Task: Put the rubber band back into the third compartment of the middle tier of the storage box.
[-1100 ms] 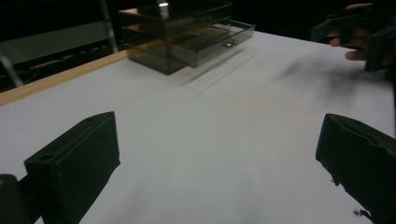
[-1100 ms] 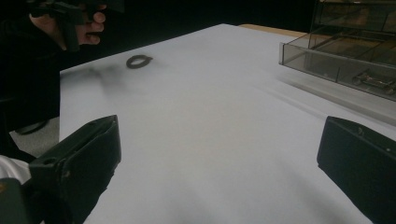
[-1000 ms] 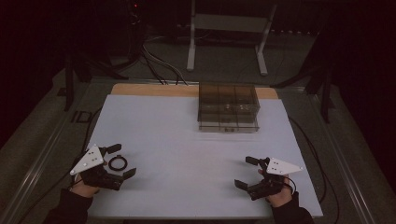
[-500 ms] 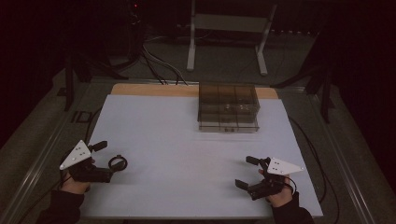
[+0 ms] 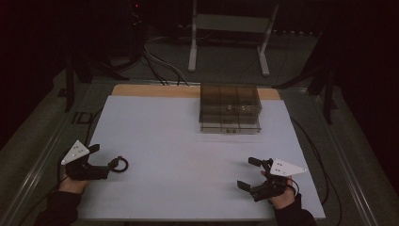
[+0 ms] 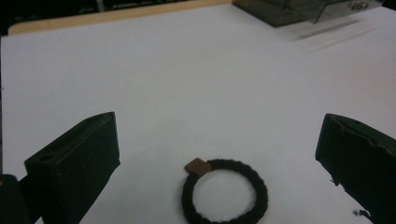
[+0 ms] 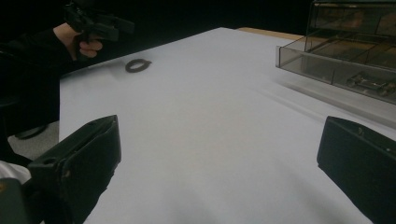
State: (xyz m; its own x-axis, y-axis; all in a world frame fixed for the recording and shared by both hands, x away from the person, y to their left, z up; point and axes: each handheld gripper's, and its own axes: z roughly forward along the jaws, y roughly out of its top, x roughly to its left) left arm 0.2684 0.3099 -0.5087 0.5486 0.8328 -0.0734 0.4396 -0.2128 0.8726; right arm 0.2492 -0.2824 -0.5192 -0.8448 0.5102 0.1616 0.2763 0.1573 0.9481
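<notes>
A black hair tie (image 6: pixel 225 191) with a small brown tag lies flat on the white table, just ahead of my left gripper (image 6: pixel 219 140). Its jaws stand wide apart with nothing between them. From above, the hair tie (image 5: pixel 120 164) rests right of the left gripper (image 5: pixel 101 160) near the table's left edge. My right gripper (image 5: pixel 248 173) hovers open and empty near the front right. In the right gripper view, that gripper (image 7: pixel 219 144) faces across the table toward the hair tie (image 7: pixel 138 65) and the left gripper (image 7: pixel 100 23).
A smoke-tinted clear drawer box (image 5: pixel 229 109) stands at the back of the white table (image 5: pixel 179 141), its low drawer (image 7: pixel 345 70) pulled out with small items inside. Cables trail off both sides. A wooden strip (image 5: pixel 155 90) edges the far side.
My left gripper has drawn back to the left, away from the hair tie, which stays on the table. The right gripper has not moved.
</notes>
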